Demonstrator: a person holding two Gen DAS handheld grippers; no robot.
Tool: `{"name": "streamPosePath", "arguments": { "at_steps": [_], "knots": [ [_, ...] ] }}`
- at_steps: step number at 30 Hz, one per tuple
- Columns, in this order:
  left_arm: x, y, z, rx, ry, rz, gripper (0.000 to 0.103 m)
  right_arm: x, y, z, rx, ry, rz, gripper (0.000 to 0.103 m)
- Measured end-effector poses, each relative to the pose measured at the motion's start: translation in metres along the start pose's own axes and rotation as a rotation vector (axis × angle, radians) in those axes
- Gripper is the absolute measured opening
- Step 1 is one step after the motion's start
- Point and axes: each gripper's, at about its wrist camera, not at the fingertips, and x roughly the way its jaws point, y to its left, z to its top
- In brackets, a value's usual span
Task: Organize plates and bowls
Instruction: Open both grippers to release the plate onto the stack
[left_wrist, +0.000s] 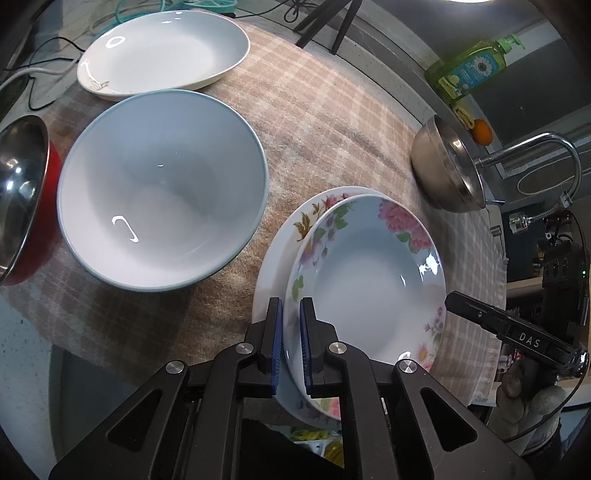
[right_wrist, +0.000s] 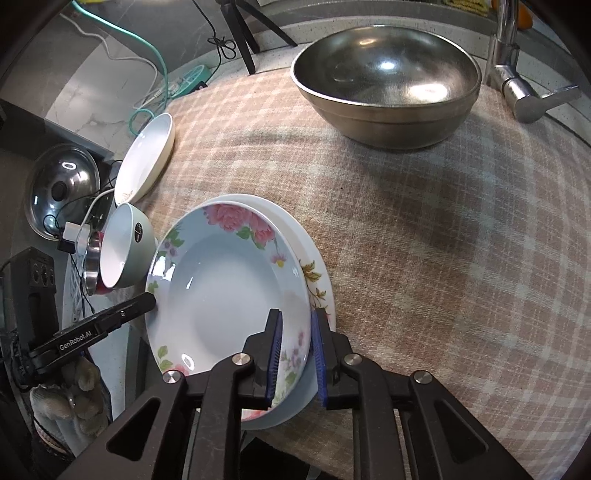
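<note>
Hiding under the floral bowl (left_wrist: 369, 273), a mostly covered plate (left_wrist: 284, 236).

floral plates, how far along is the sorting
Done: floral deep plate sits nested on the flat floral plate. In hand: left gripper pinches its rim; right gripper straddles the opposite rim, jaws apart. Left: white plate, blue bowl, steel bowl lie separate.

Plaid cloth (right_wrist: 424, 240) carries steel bowl (right_wrist: 388, 99), white plate (left_wrist: 162, 51), blue bowl (left_wrist: 162, 188), floral plates (left_wrist: 273, 258)
</note>
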Motion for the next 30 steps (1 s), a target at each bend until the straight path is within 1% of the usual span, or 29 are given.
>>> {"name": "streamPosePath", "arguments": {
  "at_steps": [6, 12, 16, 20, 22, 26, 27, 29, 30],
  "knots": [
    [-0.007, -0.001, -0.004, 0.011, -0.013, 0.001, 0.007, -0.009, 0.0, -0.004, -0.002, -0.028, -0.007, 0.017],
    [-0.021, -0.002, -0.008, 0.013, -0.034, -0.019, 0.007, -0.025, 0.001, -0.011, -0.011, -0.087, -0.014, 0.018],
    [-0.034, -0.004, -0.015, 0.025, -0.062, -0.027, 0.009, -0.039, 0.002, -0.014, -0.012, -0.142, 0.002, 0.021],
    [-0.047, -0.001, -0.022, 0.013, -0.086, -0.046, 0.009, -0.05, 0.004, -0.017, -0.017, -0.18, 0.019, 0.026],
    [-0.055, 0.002, -0.025, 0.005, -0.106, -0.048, 0.013, -0.054, 0.005, -0.018, -0.026, -0.202, 0.016, 0.026],
    [-0.07, 0.009, -0.029, -0.016, -0.14, -0.05, 0.013, -0.058, 0.012, -0.021, -0.055, -0.223, 0.028, 0.026],
    [-0.075, 0.012, -0.03, -0.024, -0.152, -0.05, 0.013, -0.059, 0.015, -0.021, -0.067, -0.224, 0.037, 0.028],
    [-0.085, 0.017, -0.029, -0.036, -0.178, -0.039, 0.013, -0.061, 0.023, -0.021, -0.093, -0.231, 0.043, 0.036],
    [-0.089, 0.019, -0.029, -0.045, -0.191, -0.033, 0.013, -0.063, 0.025, -0.022, -0.103, -0.235, 0.044, 0.037]
  ]
}}
